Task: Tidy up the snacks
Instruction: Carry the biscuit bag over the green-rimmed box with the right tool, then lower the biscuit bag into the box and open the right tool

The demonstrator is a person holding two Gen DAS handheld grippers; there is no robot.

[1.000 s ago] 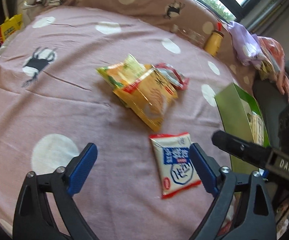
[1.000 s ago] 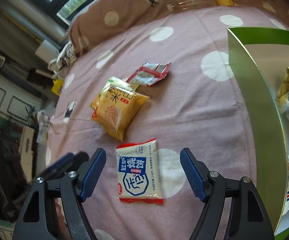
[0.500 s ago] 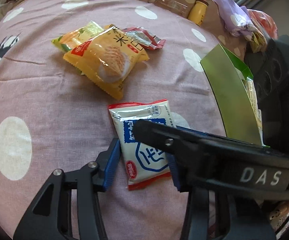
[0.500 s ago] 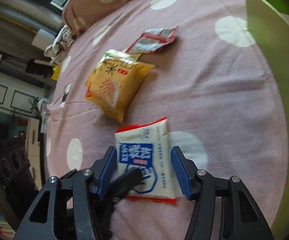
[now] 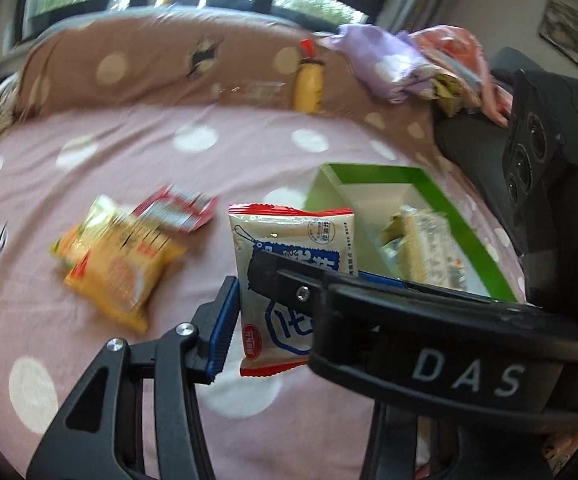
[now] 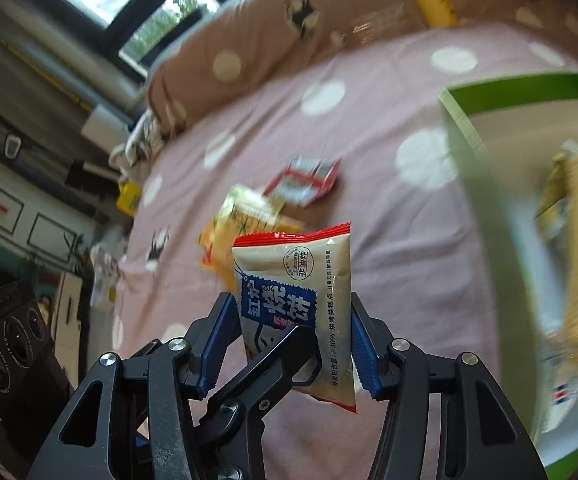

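Note:
A white snack packet [image 5: 289, 236] with a blue label and red ends hangs upright above the pink dotted bedspread [image 5: 129, 152]. My left gripper [image 5: 289, 320] is shut on its lower part, with the blue left pad against the packet's edge. A black finger [image 5: 409, 340] of the right gripper crosses in front and hides the other pad. In the right wrist view my right gripper [image 6: 291, 344] is shut on the same packet [image 6: 289, 264], a blue pad on each side. The left gripper's finger [image 6: 281, 356] lies across its lower half.
A green box [image 5: 461, 216] [image 6: 473, 168] with pale snacks inside stands open to the right. A yellow packet [image 5: 121, 272] and a red-and-silver packet [image 5: 177, 212] lie on the bedspread to the left. A yellow bottle [image 5: 309, 88] leans against the brown pillow at the back.
Both grippers have closed on the white packet from either side and lifted it off the bedspread. The green box now sits closer behind it.

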